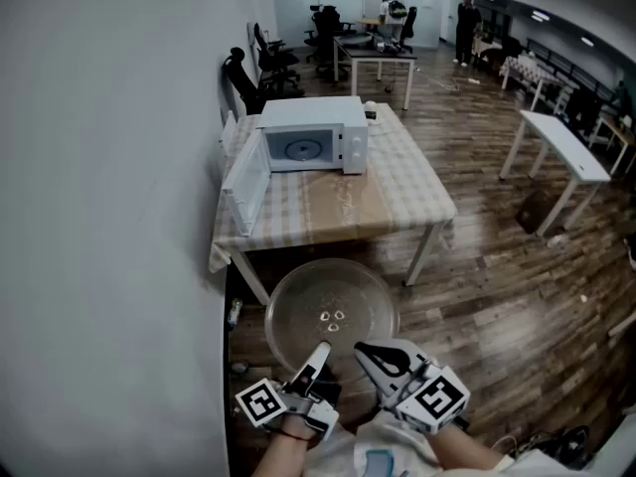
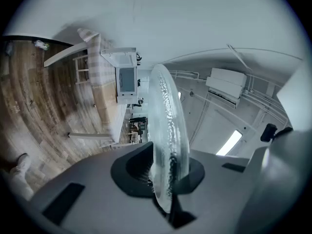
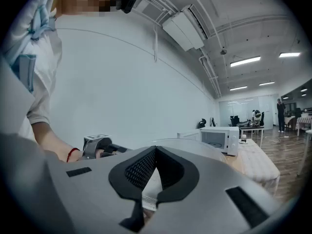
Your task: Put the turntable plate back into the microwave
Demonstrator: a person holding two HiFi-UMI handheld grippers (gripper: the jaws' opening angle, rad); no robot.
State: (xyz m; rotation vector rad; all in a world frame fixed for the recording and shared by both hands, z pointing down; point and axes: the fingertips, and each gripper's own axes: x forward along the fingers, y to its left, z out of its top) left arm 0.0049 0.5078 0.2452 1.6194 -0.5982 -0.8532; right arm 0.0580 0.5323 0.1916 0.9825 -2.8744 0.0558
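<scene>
Finding: the task is under way but incomplete. The round, clear glass turntable plate [image 1: 333, 311] is not in the oven. I am carrying it roughly level in front of me, above the wooden floor and well short of the table. My left gripper [image 2: 165, 172] is clamped on the plate's near rim, and its own view shows the glass edge-on between the pads. My right gripper [image 3: 155, 172] is closed on the same near rim just beside the left, with a pale sliver of the glass edge showing between its pads. The white box-shaped microwave [image 1: 313, 137] stands at the far end of the table covered in a checked cloth [image 1: 397, 192]. Its white door [image 1: 246, 182] is swung fully open towards me on the left, so I judge that access is already prepared. A ring-like shape shows on the cavity floor, but I cannot tell what it is. Remaining work, in my judgement: walk up to the table, pass the plate through the opening, seat it flat on the cavity floor and let go with both grippers. Whether the door is to be closed afterwards the task does not say. Count: one turntable plate, with three small raised lugs [image 1: 333, 316] at its centre; one microwave with one door; two grippers, both engaged on the plate; one checked-cloth table; one bare white table [image 1: 558, 145] to the right, well apart.
</scene>
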